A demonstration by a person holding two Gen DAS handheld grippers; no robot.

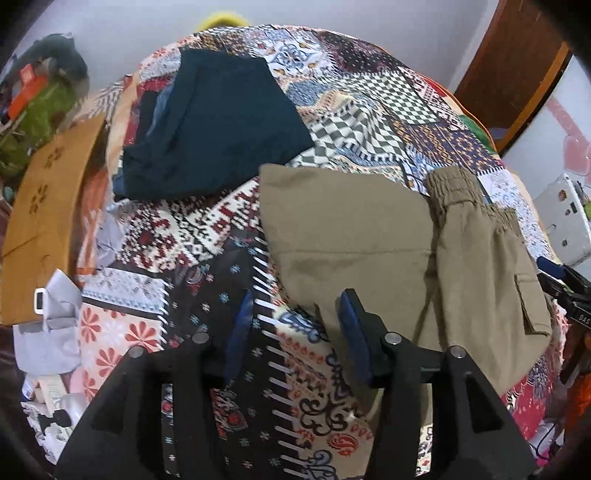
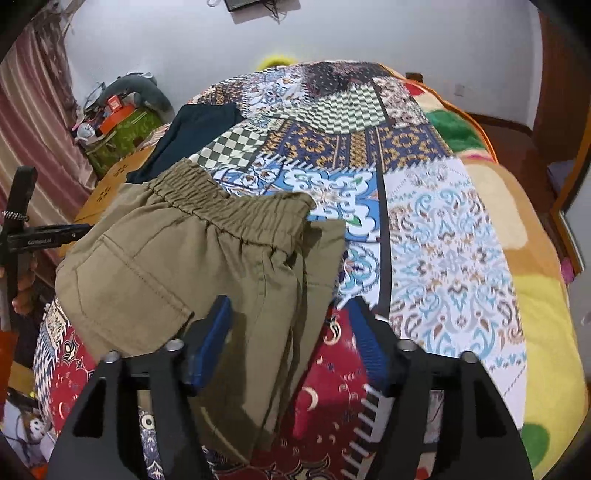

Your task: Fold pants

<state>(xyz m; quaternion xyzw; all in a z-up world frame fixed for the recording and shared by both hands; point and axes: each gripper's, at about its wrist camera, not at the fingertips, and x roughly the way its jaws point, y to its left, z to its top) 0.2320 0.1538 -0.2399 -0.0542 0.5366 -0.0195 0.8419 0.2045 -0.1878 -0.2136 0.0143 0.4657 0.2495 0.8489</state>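
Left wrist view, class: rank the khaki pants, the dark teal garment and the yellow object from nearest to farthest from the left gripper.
From the left gripper:
1. Khaki pants, right beside its right finger.
2. Dark teal garment, farther up the bed, left of centre.
3. Yellow object, beyond the bed's far edge.

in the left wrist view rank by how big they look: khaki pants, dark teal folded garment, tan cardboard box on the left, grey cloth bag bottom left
1. khaki pants, nearest the camera, which inflates them
2. dark teal folded garment
3. tan cardboard box, close to the garment in apparent size and stretched at the fisheye edge, so the order of these two is unsure
4. grey cloth bag
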